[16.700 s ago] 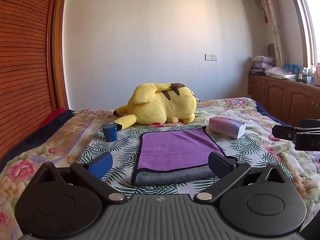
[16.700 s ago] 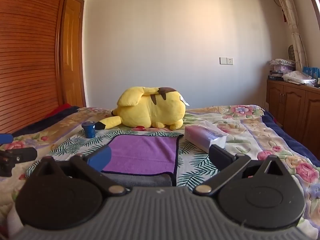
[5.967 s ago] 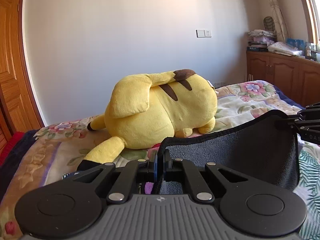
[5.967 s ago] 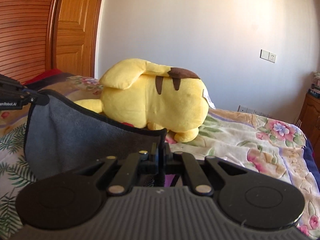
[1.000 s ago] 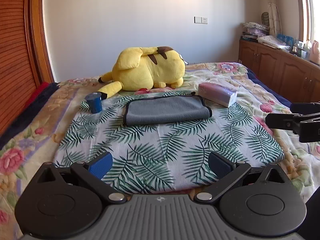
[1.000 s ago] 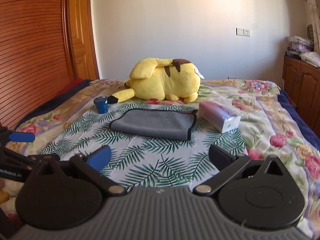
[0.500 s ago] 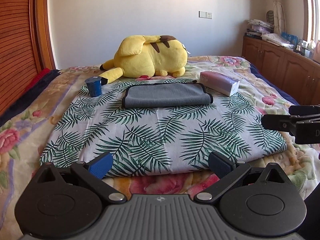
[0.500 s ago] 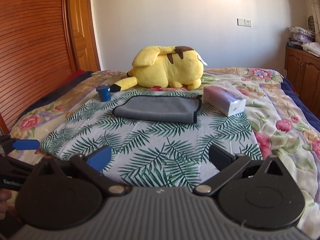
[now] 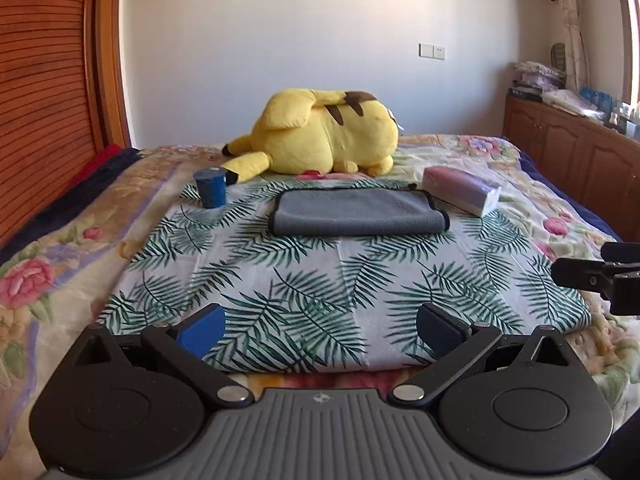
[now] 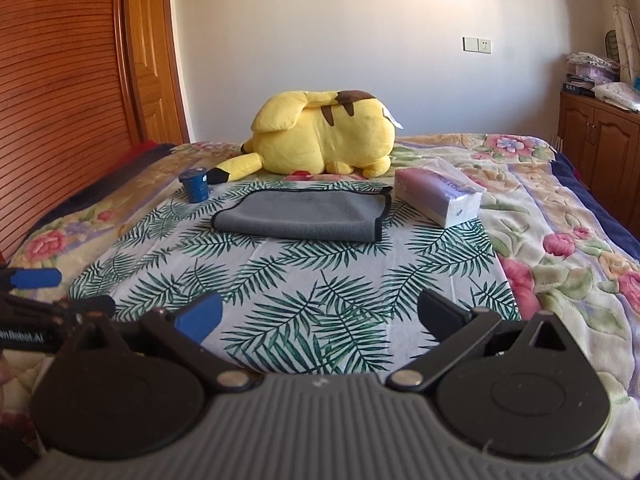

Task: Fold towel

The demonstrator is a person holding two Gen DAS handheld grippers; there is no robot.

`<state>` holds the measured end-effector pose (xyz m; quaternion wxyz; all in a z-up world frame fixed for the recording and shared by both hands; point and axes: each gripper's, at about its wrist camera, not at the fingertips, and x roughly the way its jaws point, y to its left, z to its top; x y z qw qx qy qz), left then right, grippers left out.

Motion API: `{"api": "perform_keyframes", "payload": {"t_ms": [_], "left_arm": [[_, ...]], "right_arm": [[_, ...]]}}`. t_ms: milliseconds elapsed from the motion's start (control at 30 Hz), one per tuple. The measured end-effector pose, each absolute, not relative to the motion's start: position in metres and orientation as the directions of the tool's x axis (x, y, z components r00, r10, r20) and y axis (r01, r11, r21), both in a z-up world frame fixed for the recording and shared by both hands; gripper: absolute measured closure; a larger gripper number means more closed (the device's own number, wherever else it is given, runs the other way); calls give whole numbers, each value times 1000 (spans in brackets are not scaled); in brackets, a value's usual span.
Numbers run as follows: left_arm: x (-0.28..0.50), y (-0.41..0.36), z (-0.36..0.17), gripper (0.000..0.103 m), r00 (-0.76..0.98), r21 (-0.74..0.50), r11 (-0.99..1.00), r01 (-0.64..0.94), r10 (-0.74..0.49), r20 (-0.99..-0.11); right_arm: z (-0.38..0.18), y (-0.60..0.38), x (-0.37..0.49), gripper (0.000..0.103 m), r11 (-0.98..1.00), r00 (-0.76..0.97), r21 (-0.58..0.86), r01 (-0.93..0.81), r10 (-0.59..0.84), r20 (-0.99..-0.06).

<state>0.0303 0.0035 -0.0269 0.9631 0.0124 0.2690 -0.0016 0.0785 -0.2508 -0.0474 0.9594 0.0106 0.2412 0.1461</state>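
Observation:
The grey towel (image 9: pixel 356 213) with black trim lies folded into a flat rectangle on the far part of the palm-leaf cloth (image 9: pixel 320 280); it also shows in the right wrist view (image 10: pixel 300 216). My left gripper (image 9: pixel 320 326) is open and empty, low at the cloth's near edge, far from the towel. My right gripper (image 10: pixel 320 318) is open and empty, also at the near edge. Each gripper shows at the side of the other's view.
A yellow plush toy (image 9: pixel 320 136) lies behind the towel. A blue cup (image 9: pixel 210 188) stands left of it and a tissue pack (image 9: pixel 462 190) right of it. Wooden cabinets (image 9: pixel 572 176) line the right wall; a slatted wooden wall (image 9: pixel 40 100) is on the left.
Both grippers have drawn further back from the towel toward the near edge of the bed. The towel lies still, folded.

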Motion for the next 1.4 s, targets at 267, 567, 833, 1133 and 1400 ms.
{"api": "perform_keyframes", "payload": {"t_ms": [267,567,833,1133,1400], "left_arm": [[25,8,-20,16,878,22,1000,-4,14,-479],[21,7,-14,16,896,39,999,3,15,-445],[16,4,-10,16,914,55,998,12,11,-407],[9,6,-9,16,918,47,999,13,7,-395],[8,5,-8,16,922,63,998,8,17,-386]], "right_arm": [[-45,-253,75,0,961,864,79,-265,273,-424],[-43,-254,73,0,963,879,63,-261,264,-398],[-40,-253,68,0,966,898,40,-257,254,-358],[-38,-262,67,0,974,916,64,-219,228,-329],[-38,-261,67,0,974,919,62,-218,226,-324]]}}
